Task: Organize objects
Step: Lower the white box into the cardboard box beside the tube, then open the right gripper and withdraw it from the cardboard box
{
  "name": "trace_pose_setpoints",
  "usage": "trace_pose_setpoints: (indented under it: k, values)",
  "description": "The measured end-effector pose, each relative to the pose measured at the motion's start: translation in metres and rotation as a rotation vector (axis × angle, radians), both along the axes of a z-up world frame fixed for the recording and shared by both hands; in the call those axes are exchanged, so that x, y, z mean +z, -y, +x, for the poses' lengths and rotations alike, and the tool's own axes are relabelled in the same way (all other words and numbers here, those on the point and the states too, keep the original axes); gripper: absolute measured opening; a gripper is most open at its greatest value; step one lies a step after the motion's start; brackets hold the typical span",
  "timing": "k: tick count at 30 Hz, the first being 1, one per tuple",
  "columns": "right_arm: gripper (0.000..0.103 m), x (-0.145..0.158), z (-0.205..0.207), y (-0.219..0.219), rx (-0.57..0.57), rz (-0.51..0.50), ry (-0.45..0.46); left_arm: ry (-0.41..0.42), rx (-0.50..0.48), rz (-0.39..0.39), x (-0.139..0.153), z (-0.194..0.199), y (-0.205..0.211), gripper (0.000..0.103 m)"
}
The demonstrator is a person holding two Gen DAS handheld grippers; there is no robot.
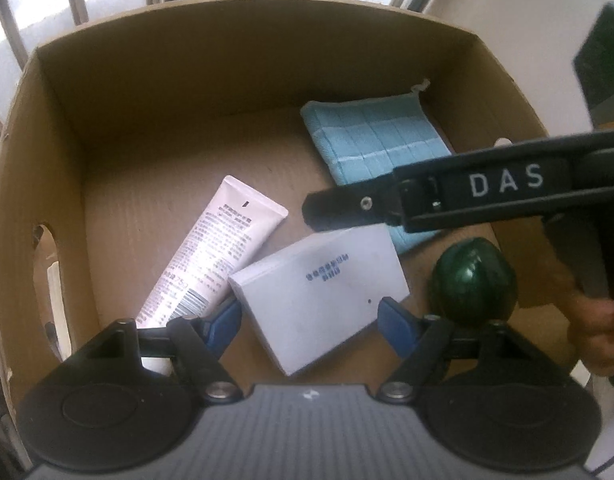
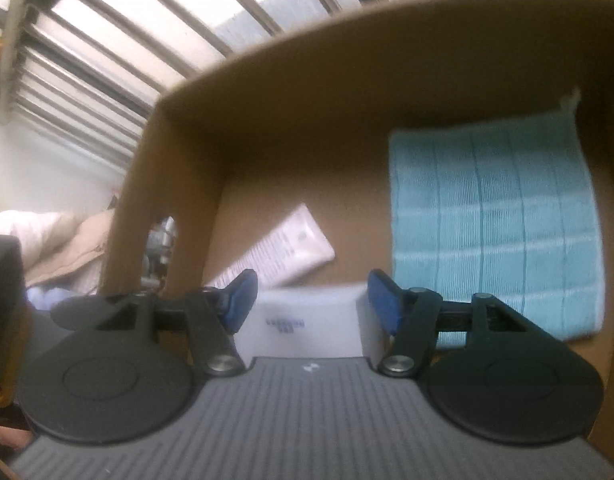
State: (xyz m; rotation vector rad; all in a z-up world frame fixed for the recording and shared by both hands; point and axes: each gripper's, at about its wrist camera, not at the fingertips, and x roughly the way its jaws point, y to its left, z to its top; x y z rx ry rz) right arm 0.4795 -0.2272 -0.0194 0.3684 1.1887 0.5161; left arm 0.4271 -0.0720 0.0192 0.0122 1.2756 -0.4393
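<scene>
Claws [image 1: 309,316] apart; tube [image 1: 211,256] long axis diagonal.

1. "DAS" in white capitals stands on the black right tool [image 1: 335,210], at the right of the left wrist view.
2. The pink tube [image 1: 215,252] carries dense print, too small to read.
3. The white box [image 1: 319,300] bears blue print, unreadable.

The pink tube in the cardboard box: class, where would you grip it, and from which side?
Grip the pink tube across its mid-body, coming from above. It lies flat and slanted on the box floor, its lower end touching the white box, so the free upper half is probably easiest.
</scene>
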Motion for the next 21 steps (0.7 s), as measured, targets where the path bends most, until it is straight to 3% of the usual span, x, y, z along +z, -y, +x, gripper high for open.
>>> trace_pose_setpoints:
  k: [7, 21]
  values:
    - [0.046, -0.001, 0.013, -0.008, 0.003, -0.035, 0.021, -0.038, 0.048, -0.030, -0.008, 0.015, -0.004, 0.079]
    - [0.046, -0.018, 0.026, -0.002, 0.008, -0.021, -0.056, -0.006, 0.076, -0.050, -0.007, 0.031, -0.004, 0.082]
